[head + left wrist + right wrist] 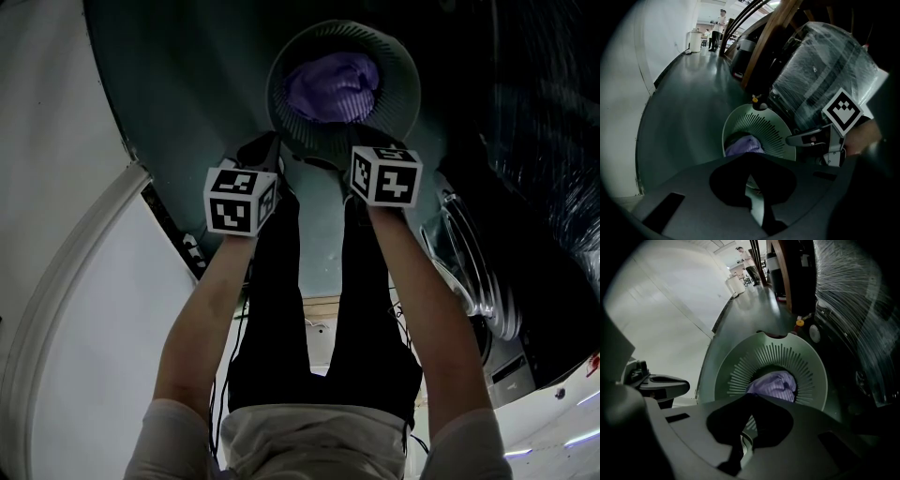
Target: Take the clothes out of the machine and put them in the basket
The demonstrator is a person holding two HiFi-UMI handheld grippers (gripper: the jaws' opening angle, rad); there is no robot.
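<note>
A purple garment (pixel 333 86) lies crumpled in the bottom of the basket (pixel 398 66), a round pale-green one with slotted walls. The basket stands on the dark green floor (pixel 187 84), just beside the front of the machine (pixel 473 272), whose round chrome-ringed door faces it from the right side of the head view. The upper body of the machine is wrapped in clear film.

Both grippers hang over the near rim of the basket, pointing steeply down into it, side by side and a little apart. The left gripper (pixel 752 180) has its dark fingers (pixel 778 183) together, with only a thin slit between them, through which the basket's wall shows. The right gripper (pixel 749 420) stands the same way, its fingers (pixel 773 420) closed on each other with the garment showing beyond them, well below.

A white wall (pixel 47 141) runs along the floor's left edge.
</note>
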